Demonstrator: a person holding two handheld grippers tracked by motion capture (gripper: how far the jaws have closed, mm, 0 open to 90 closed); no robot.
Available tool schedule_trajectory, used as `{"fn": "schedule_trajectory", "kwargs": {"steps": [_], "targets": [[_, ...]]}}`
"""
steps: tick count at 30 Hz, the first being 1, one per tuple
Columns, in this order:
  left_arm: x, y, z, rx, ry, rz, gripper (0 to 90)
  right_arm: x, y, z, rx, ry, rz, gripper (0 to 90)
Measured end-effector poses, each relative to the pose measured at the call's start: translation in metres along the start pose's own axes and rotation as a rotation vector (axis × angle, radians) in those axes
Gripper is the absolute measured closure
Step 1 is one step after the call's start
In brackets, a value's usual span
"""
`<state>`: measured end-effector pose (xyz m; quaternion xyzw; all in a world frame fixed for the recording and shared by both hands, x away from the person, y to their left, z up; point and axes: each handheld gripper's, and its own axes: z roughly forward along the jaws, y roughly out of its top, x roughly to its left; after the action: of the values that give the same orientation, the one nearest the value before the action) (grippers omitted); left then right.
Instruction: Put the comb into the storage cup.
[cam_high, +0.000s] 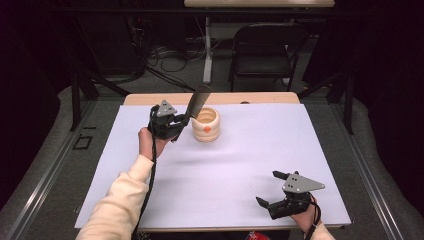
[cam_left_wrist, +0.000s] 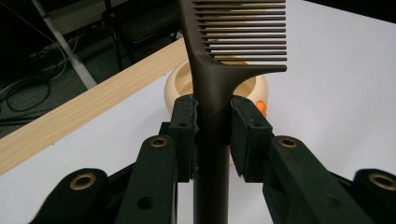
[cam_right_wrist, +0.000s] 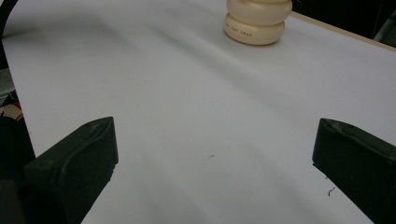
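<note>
Your right claw (cam_high: 274, 189) sat nearest you, spread wide over the smooth white table (cam_high: 250, 150), gripping nothing. Further out, your left claw (cam_left_wrist: 212, 123) pinched the dark matte comb (cam_left_wrist: 219, 56) by its handle, teeth angled up beside the ribbed cream pot (cam_high: 205, 125).

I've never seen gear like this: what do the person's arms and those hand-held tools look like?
Cream long sleeve on the left arm. Both the left tool and right tool are black, with two blocky jaws on bolted links, a grey three-cornered plate on top and a trailing black cable.
</note>
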<state>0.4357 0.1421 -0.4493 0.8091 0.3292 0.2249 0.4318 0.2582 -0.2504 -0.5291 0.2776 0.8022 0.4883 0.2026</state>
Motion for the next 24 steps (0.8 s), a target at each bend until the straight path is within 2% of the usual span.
{"fn": "schedule_trajectory", "kwargs": {"steps": [14,24], "targets": [[0.005,0.010,0.001,-0.022,0.002,-0.016,72.4,0.000,0.000,0.000,0.004,-0.002,0.007,0.0],[0.006,0.019,0.003,-0.032,0.010,-0.012,72.4,-0.001,0.000,0.000,0.004,-0.003,0.009,0.0]]}}
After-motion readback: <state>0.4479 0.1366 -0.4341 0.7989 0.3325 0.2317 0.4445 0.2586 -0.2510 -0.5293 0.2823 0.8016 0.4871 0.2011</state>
